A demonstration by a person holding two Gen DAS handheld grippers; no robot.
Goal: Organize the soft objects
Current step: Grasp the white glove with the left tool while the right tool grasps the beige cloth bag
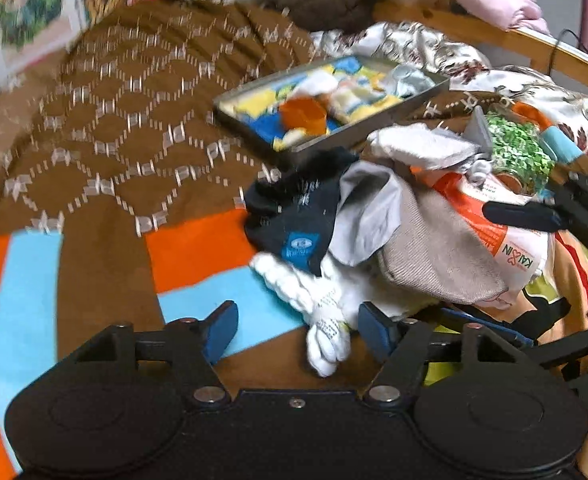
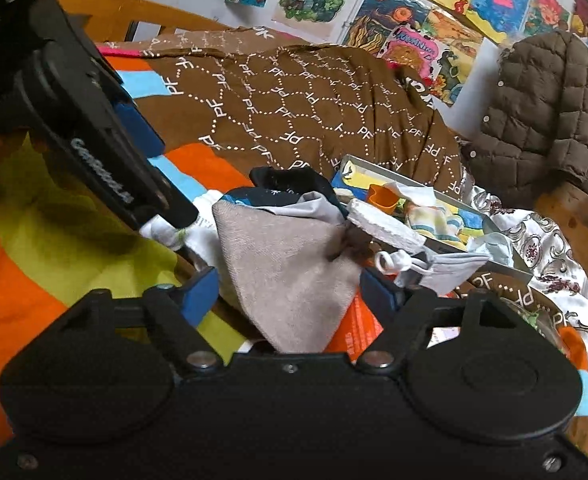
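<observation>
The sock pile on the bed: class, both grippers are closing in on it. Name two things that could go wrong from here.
1. The left gripper straddles the white sock, which lies under the navy sock; pulling may drag the pile along.
2. The right gripper brackets the beige sock, which lies on an orange-and-white plastic bag; its jaws might pinch the bag too.

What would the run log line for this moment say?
left gripper: open, white knit sock between fingers | right gripper: open, around beige knit cloth | pile: on brown patterned blanket
</observation>
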